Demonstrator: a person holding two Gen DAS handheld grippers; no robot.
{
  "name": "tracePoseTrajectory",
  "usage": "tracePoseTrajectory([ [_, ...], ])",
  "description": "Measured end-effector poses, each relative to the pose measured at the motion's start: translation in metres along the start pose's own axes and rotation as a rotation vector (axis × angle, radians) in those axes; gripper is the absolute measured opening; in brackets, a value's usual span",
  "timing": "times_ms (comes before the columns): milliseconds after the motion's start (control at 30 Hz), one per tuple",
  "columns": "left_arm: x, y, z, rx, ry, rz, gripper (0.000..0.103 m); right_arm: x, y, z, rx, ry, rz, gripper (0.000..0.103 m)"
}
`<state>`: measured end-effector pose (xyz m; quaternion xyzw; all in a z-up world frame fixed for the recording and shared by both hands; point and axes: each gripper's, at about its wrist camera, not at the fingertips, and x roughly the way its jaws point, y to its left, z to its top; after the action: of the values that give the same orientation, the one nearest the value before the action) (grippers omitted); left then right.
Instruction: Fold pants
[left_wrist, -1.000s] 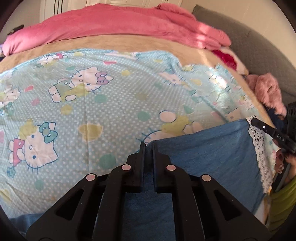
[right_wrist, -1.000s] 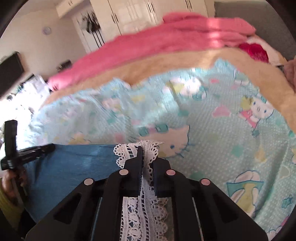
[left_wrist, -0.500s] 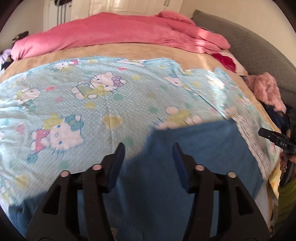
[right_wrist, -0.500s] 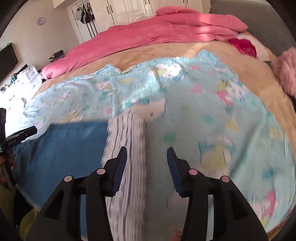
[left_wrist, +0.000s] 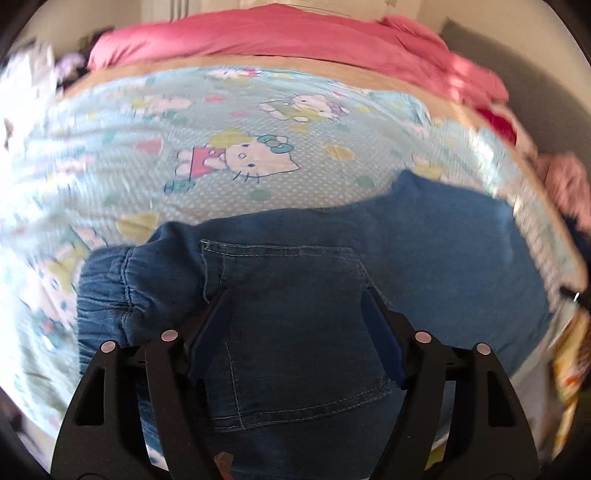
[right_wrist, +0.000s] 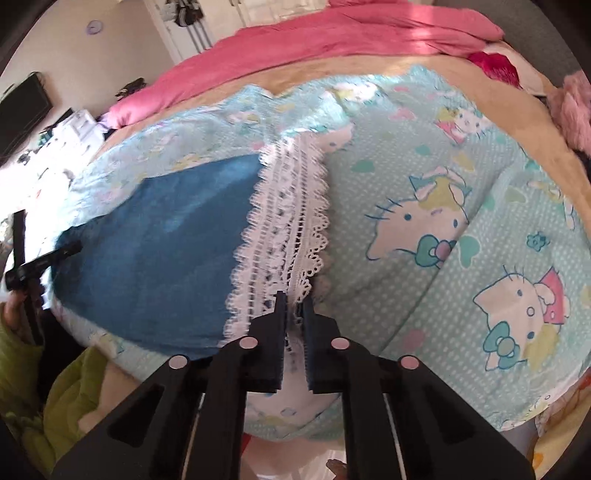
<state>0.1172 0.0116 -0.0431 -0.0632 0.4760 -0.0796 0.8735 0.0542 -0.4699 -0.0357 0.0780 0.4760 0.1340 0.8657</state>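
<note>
Your left gripper stands with its jaws wide apart over the blue denim pants; they have just been opening, and the cloth lies under the gap with neither pad pressing on it. Below those fingers you see the stitched back pocket, and to the left of it the gathered elastic waistband, bunched and wrinkled. The pants lie spread across the near edge of the bed, on the pale blue sheet printed with cartoon cats, with the plainer leg part running off to the right. Your right gripper has its jaws drawn together, having just closed, with the near end of the white lace trim at the pants hem pinched between them. The lace runs away from you toward the far side, with the blue cloth to its left and the cat sheet to its right. Around the pants the sheet is bare. Farther off lies a tan blanket, and beyond that a rumpled pink duvet along the far side of the bed. A fluffy pink garment sits at the far right edge. In the right wrist view your other handle shows at the far left beside a yellow-green sleeve.
</note>
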Motion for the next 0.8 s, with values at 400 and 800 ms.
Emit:
tracePoseTrajectory([
  [400,-0.017,0.008,-0.002,-0.022,-0.044,-0.028,0.078,-0.004,-0.004,-0.016,0.005,0.020,-0.130,0.044],
  [800,-0.021,-0.055,0.002,0.178,-0.092,0.063,0.090,0.041,0.105,0.028,-0.284,-0.104,-0.085,0.070],
])
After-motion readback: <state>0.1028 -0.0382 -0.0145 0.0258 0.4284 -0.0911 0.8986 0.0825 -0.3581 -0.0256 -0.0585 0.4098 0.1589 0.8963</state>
